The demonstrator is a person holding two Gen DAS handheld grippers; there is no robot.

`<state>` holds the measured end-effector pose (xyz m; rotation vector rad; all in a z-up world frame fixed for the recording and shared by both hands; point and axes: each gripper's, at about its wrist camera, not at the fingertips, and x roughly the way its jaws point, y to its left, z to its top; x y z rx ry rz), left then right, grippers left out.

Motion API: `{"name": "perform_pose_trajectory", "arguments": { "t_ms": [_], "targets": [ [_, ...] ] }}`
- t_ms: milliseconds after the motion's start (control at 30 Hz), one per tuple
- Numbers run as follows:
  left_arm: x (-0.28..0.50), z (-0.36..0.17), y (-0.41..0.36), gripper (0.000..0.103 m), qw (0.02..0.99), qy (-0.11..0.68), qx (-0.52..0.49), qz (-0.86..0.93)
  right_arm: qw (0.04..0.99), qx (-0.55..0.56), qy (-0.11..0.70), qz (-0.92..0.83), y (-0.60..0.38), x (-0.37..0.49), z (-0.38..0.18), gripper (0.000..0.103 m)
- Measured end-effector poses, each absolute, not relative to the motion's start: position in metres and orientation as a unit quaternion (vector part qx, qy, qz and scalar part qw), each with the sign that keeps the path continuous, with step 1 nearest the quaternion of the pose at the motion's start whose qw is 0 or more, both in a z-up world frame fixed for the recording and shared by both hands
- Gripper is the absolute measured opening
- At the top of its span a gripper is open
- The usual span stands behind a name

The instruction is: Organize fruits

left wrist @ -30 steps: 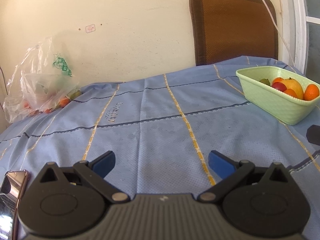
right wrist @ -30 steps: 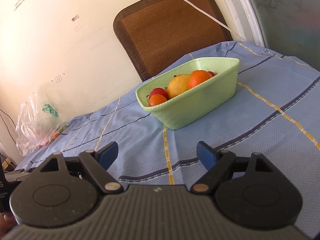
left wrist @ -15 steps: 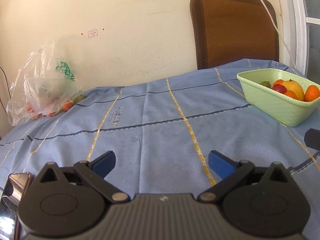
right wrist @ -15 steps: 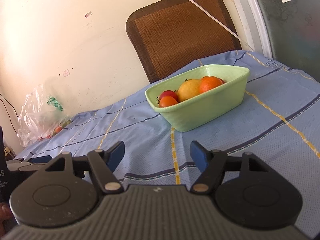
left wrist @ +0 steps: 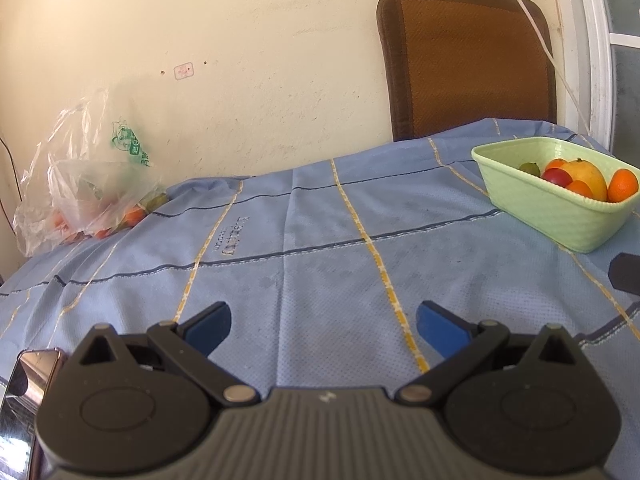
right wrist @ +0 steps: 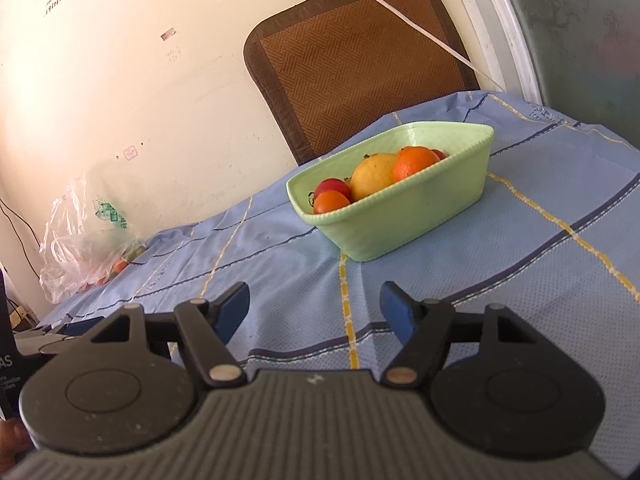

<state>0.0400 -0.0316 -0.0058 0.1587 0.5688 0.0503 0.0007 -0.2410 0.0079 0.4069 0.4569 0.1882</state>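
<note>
Green basket (right wrist: 400,216) w/ fruit (right wrist: 376,174) sat on blue cloth (right wrist: 520,248), at 12–1 o'clock from right gripper (right wrist: 314,308), near. Basket's long axis ran 7 to 1 o'clock in right view; short end faced gripper.

Right gripper: jaws apart, nothing between.

Left gripper (left wrist: 322,322): jaws wide, empty; basket (left wrist: 560,216) at 2 o'clock, farther off. Right hand nearer, prob. one to reach.

Plastic bag (left wrist: 86,184) w/ more fruit at 10 o'clock from left gripper, well apart, by wall.
</note>
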Motion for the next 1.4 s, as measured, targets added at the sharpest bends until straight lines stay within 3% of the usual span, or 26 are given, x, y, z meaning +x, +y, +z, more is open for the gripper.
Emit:
{"name": "perform_pose_trajectory", "arguments": {
  "t_ms": [533, 767, 1400],
  "targets": [
    [0.0424, -0.0063, -0.0308, 0.103, 0.956, 0.28, 0.082, 0.036, 0.947, 0.213, 0.222, 0.09, -0.2432, 0.0001, 0.0064, 0.075],
    [0.0389, -0.0053, -0.03, 0.103, 0.959, 0.268, 0.082, 0.05, 0.948, 0.218, 0.215, 0.087, -0.2445, -0.0008, 0.0072, 0.082],
    [0.0349, -0.0042, -0.0324, 0.103, 0.961, 0.246, 0.103, 0.073, 0.951, 0.208, 0.213, 0.083, -0.2429, -0.0018, 0.0078, 0.082]
  ]
}}
